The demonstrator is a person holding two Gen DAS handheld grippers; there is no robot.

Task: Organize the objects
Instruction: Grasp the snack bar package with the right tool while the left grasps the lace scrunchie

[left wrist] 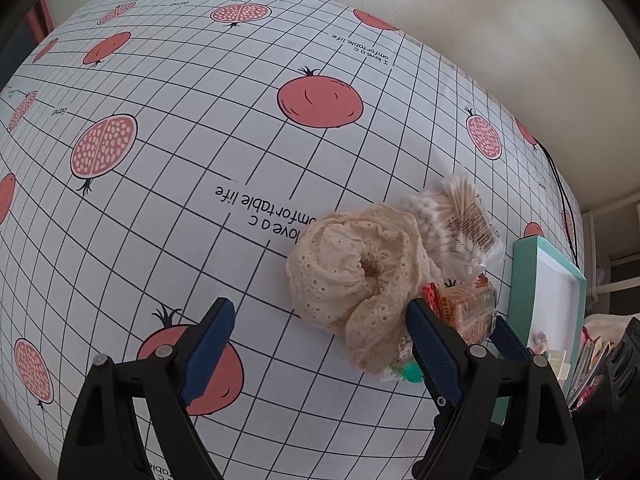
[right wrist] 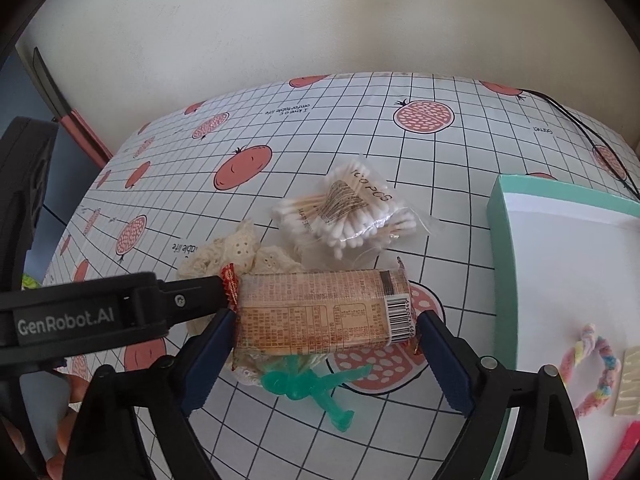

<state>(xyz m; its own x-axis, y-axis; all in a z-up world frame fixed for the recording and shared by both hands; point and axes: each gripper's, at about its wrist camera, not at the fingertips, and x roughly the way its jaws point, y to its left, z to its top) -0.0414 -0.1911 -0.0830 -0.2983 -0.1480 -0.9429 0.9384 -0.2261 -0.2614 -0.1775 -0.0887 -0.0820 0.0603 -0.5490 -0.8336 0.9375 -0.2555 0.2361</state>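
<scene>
**Kid:** Is the tidying done yet?

**Me:** Not yet. Some small things already lie in the green box: a rainbow twisty band and a few flat bits I can't make out. A little pile still waits on the tablecloth, just beside the box.

**Kid:** What is in the pile?

**Me:** Starting from me, going away: a green toy man is nearest, partly under the snack bar. Beside the snack bar sits a lacy cream scrunchie. Behind both, farther from me, lies the bag of cotton swabs.

**Kid:** What are your hands doing?

**Me:** My right gripper hangs low over the pile. Its fingers are spread wide, one at each end of the snack bar, not squeezing it. My left gripper leans in from the far side of the pile from the box. It is wide open too, holding nothing, with one finger tip by the snack bar's red end.

**Kid:** What goes in next?

**Me:** I think the snack bar.
</scene>
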